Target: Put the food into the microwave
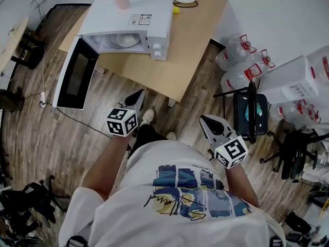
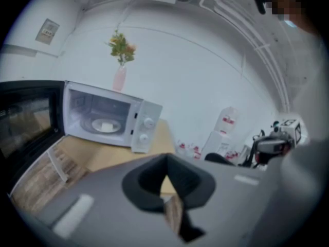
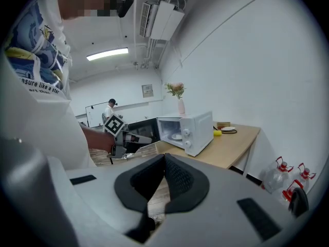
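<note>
Resting on a plate (image 2: 92,121) inside the microwave (image 1: 154,19), the food (image 2: 106,126) seems light and best lifted by the plate's brittle rim; left gripper (image 1: 139,94) and right gripper (image 1: 206,120) fingers are closed, empty.

wood-plank floor (image 1: 41,133), white walls (image 3: 226,60), black chair (image 1: 250,112) beside table (image 1: 195,40).

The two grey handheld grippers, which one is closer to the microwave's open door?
The left gripper, on the head view's left: its shut jaws lie nearest the white microwave's black-windowed open door. The right gripper sits farther off, towards the black chair.
</note>
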The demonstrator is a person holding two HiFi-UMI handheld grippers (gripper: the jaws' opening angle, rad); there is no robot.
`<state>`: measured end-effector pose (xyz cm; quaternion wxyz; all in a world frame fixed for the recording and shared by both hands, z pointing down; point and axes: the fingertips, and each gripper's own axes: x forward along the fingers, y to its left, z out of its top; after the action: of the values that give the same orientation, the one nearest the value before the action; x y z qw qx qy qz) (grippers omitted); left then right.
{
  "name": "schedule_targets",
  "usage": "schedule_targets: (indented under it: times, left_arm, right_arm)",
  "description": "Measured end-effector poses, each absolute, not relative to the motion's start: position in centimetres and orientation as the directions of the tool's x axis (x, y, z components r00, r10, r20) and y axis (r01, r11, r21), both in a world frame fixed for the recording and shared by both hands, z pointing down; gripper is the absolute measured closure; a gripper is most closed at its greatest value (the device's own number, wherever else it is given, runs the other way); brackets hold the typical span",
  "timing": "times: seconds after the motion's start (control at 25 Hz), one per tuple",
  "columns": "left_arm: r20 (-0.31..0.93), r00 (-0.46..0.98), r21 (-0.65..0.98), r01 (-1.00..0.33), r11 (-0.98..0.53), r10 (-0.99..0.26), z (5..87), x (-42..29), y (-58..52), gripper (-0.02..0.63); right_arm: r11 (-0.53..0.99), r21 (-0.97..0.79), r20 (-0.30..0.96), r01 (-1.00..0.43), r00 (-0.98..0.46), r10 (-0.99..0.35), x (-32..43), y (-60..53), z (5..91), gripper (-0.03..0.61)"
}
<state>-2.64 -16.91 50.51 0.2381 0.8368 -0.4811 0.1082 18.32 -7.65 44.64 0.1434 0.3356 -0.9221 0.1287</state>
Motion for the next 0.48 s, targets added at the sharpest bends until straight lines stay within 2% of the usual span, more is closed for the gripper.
schedule_targets:
  times: [0.48]
  left_arm:
    - [0.374,0.553,0.277,-0.833,-0.480,-0.744,47.0,-1.9,-12.4,0.604]
  right_arm:
    - [0.815,-0.153,0.314,-0.559,-0.809,-0.496,14.7,-6.6,44.5,0.571]
